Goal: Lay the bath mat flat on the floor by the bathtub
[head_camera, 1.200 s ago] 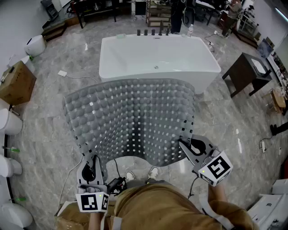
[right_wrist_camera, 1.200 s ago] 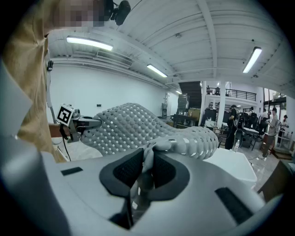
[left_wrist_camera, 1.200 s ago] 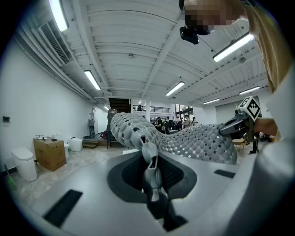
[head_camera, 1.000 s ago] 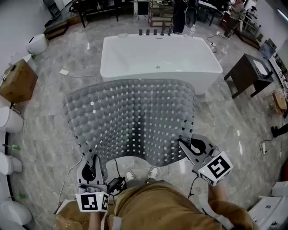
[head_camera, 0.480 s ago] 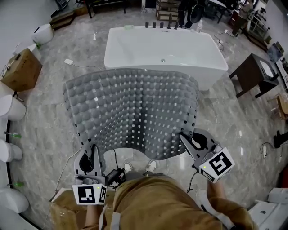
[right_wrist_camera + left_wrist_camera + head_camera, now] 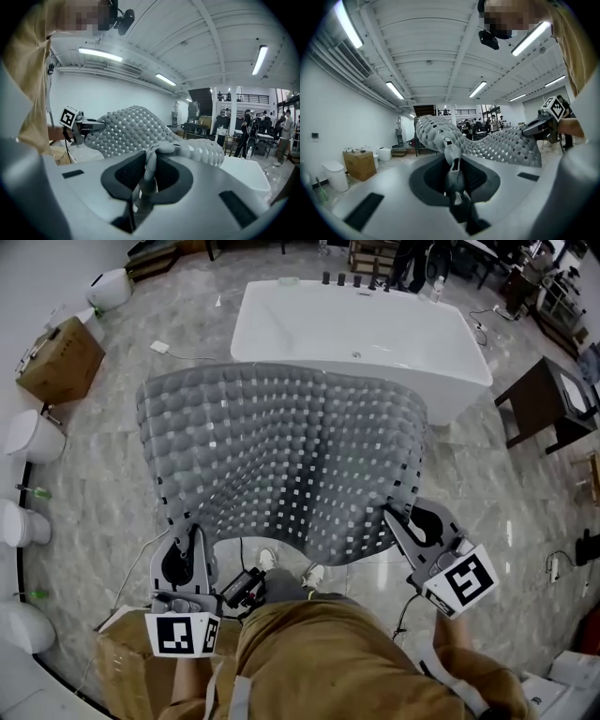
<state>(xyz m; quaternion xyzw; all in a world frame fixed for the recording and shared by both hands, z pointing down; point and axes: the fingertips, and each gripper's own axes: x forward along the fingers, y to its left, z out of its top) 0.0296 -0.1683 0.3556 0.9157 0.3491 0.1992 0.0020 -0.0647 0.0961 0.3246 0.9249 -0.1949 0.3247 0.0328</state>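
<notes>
Two grippers (image 6: 194, 531) (image 6: 387, 515) on bath mat (image 6: 281, 446) corners

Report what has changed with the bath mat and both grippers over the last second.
Little. The head view swung: the white rectangular bathtub sits further up and right, and the grey perforated rubber bath mat overlaps more of its near side. Nothing was taken up or let go: the left gripper and right gripper stay shut on the mat's near corners, holding it spread above the marble floor.
</notes>
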